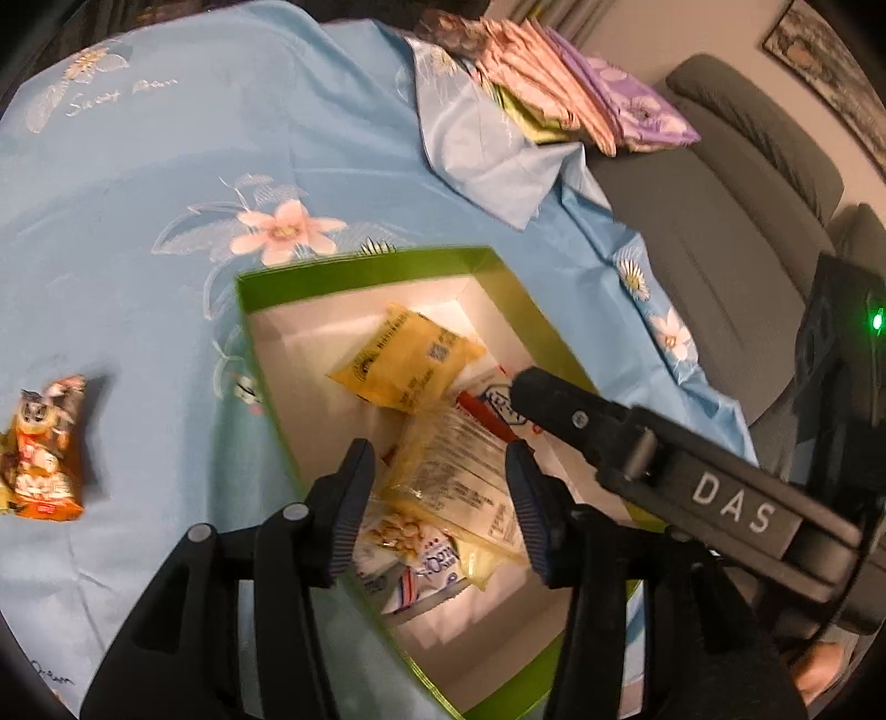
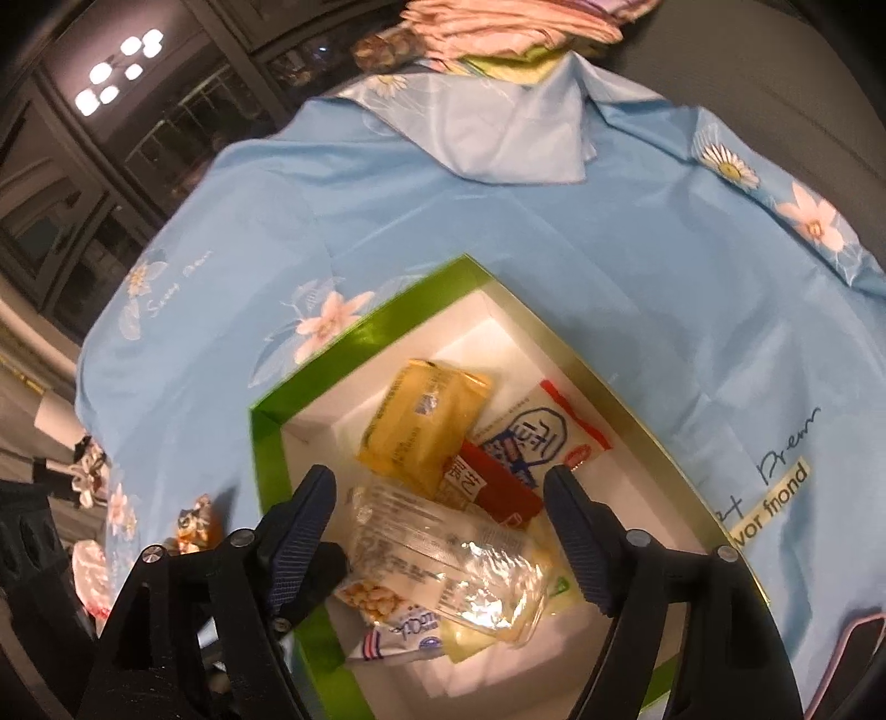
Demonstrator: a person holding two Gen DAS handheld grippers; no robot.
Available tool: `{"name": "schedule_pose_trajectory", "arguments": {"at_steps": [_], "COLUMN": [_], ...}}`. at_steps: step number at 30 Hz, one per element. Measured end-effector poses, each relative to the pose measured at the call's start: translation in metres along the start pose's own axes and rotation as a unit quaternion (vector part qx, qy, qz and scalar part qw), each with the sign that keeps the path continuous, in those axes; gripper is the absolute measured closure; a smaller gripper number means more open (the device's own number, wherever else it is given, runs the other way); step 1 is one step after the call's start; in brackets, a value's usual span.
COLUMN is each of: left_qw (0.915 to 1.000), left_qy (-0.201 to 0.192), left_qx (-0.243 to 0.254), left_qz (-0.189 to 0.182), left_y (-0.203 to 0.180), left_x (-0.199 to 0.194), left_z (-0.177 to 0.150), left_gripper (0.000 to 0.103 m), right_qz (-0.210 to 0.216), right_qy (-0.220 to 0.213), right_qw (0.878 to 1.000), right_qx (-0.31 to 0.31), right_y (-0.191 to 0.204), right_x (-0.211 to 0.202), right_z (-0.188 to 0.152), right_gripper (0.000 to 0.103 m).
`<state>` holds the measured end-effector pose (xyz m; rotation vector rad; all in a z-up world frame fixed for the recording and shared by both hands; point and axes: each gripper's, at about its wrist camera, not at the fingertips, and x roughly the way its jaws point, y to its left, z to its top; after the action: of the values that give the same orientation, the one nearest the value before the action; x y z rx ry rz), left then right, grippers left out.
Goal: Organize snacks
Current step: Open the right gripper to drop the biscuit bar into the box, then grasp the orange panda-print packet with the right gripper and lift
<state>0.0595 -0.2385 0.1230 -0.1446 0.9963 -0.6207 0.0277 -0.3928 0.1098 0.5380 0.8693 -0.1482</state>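
A green box with a white inside (image 1: 354,274) (image 2: 354,332) sits on the light blue flowered cloth. It holds several snack packs: a yellow pack (image 1: 407,357) (image 2: 423,423), a clear pack (image 1: 454,471) (image 2: 443,559), a red pack (image 2: 498,487) and a white-and-blue pack (image 2: 545,437). An orange snack pack (image 1: 47,448) (image 2: 194,529) lies on the cloth left of the box. My left gripper (image 1: 443,498) is open and empty above the box. My right gripper (image 2: 443,537) is open and empty above the box; it also shows in the left wrist view (image 1: 637,443).
Folded cloths in pink, purple and green (image 1: 559,94) (image 2: 509,27) are stacked at the table's far edge. A grey sofa (image 1: 736,221) stands beyond the right edge. A pink-white object (image 2: 91,576) lies at the left.
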Motion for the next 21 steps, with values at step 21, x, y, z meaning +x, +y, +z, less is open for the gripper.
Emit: {"name": "schedule_pose_trajectory", "arguments": {"at_steps": [21], "left_qw": [0.9756], "left_qy": [-0.110], "left_qx": [-0.118], "left_qz": [0.149], "left_y": [0.188], "left_x": [-0.135], "left_z": [-0.025], "left_gripper": [0.019], "right_qz": [0.030], "right_qy": [-0.047], "right_qw": [0.982], "right_qx": [-0.181], "right_y": [0.142], "right_x": [-0.013], "right_z": [-0.035], "right_gripper": [0.018]}}
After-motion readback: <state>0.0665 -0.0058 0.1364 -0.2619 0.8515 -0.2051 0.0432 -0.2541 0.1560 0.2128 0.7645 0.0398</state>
